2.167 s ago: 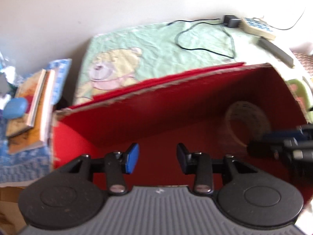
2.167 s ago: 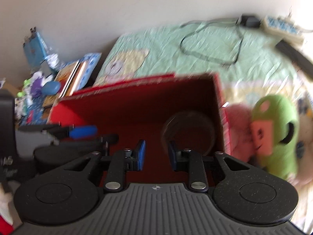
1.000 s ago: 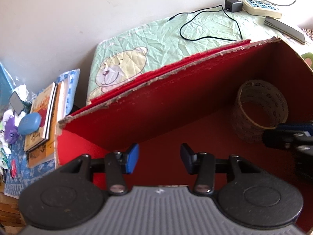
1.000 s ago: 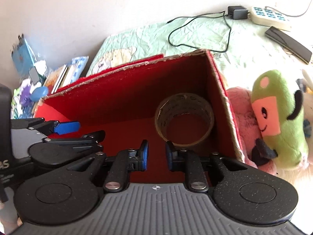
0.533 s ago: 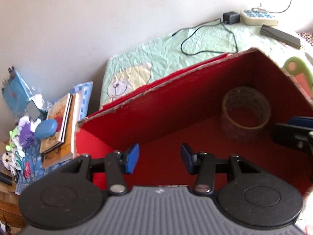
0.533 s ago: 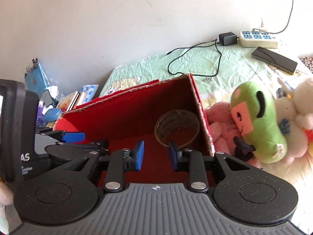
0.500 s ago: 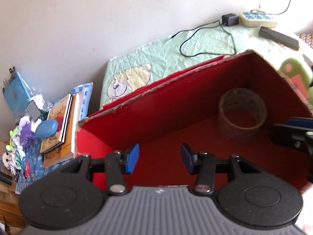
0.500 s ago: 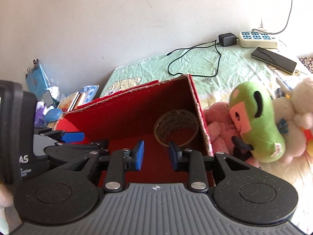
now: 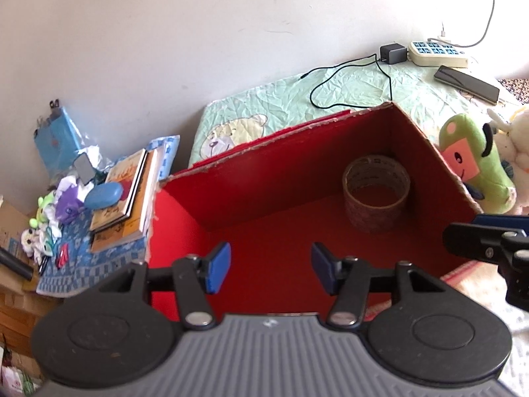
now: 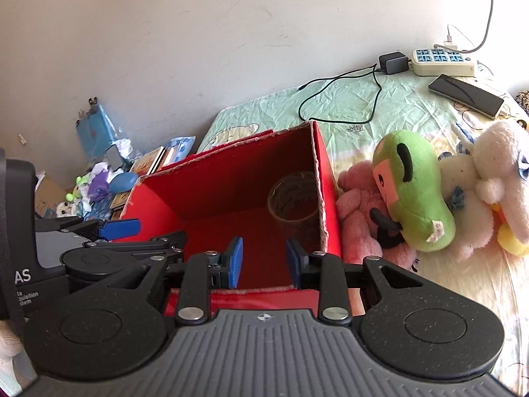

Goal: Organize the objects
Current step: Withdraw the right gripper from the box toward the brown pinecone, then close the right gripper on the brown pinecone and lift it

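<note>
We've pulled both tongs back and up from the red box (image 10: 231, 185); the tape roll (image 9: 376, 192) stays in its far right corner. Left tongs (image 9: 269, 267) and right tongs (image 10: 264, 262) gape empty. Next, probably the green plush (image 10: 411, 192) beside the box, on the bed.

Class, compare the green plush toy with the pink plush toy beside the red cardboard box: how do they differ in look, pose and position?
The green plush toy has an orange face patch and black ears; the pink plush toy is plain pink. The green plush toy leans on top, mostly visible; the pink plush toy lies partly under it. The pink plush toy presses against the red cardboard box; the green plush toy sits farther right. Both lie outside the box, on the bed.
</note>
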The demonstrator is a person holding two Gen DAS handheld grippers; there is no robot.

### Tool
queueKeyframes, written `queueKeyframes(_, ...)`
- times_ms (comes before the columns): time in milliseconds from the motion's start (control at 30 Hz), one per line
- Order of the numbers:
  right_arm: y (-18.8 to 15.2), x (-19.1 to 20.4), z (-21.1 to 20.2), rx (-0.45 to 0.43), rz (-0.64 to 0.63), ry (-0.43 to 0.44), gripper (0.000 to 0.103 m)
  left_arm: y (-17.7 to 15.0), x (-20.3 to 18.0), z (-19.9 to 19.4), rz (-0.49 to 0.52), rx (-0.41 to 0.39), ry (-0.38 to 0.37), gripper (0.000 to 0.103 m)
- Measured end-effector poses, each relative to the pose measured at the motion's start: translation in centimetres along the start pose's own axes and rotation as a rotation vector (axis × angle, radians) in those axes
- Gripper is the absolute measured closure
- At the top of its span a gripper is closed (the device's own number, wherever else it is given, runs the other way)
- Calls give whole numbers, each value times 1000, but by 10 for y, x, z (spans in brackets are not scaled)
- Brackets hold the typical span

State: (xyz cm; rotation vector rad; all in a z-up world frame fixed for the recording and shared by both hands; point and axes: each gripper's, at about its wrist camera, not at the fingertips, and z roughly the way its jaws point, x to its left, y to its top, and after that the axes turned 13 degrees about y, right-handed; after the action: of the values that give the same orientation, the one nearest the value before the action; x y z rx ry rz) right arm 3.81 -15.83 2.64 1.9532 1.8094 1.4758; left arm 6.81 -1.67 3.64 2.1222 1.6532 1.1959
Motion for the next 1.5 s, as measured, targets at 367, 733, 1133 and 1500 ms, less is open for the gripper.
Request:
queueKeyframes(367,-19,-11,-20,66,11,75,72,-24,-4,-29,-58,29,7,42)
queueKeyframes(733,-46,-42,-14,233,156,191,72,-65,3,-48,-39,38,-200,41)
queueKeyframes(1133,-78,-87,-4,394,457,308,69,-121,-15,-65,44,29,-521,29)
queueKeyframes(1500,-87,-96,6,447,471,314,57,-131,-40,-48,46,106,-559,24)
